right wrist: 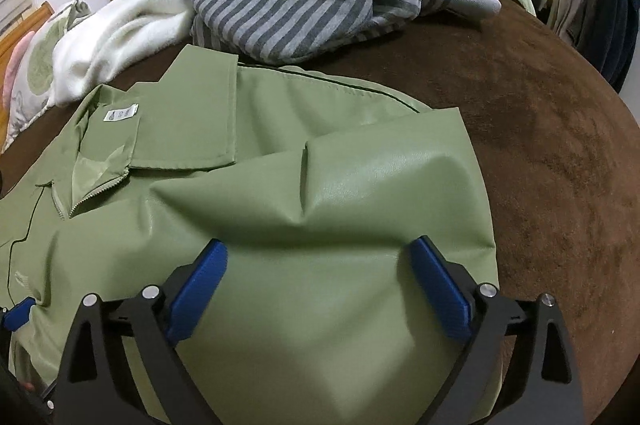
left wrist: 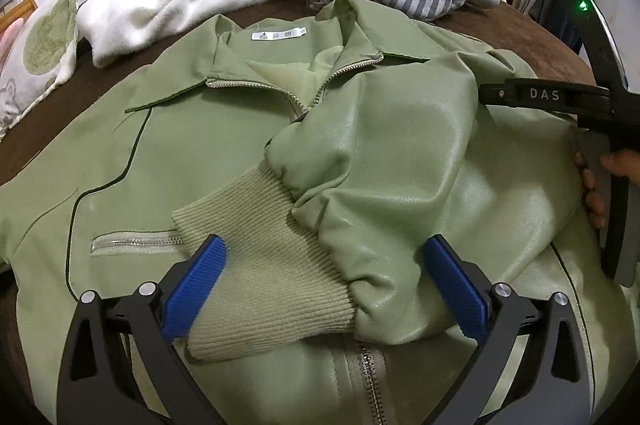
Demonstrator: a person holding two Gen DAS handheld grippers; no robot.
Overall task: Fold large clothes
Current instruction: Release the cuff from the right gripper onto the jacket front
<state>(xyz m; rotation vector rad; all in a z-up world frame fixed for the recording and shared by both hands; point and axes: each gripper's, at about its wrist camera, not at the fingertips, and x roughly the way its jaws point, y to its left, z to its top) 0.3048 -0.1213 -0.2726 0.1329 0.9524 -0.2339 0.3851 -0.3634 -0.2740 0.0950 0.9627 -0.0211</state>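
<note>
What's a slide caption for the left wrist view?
Open left gripper straddles ribbed cuff of green jacket's folded-in sleeve on the bed.

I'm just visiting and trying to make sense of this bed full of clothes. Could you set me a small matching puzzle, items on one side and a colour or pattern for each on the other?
Things:
1. jacket
2. hoodie
3. blanket
4. bedspread

Descriptions:
A. fluffy white
B. brown
C. grey stripes
D. shiny light green, with a zip

Pairs: 1-D, 2-C, 3-A, 4-B
</note>
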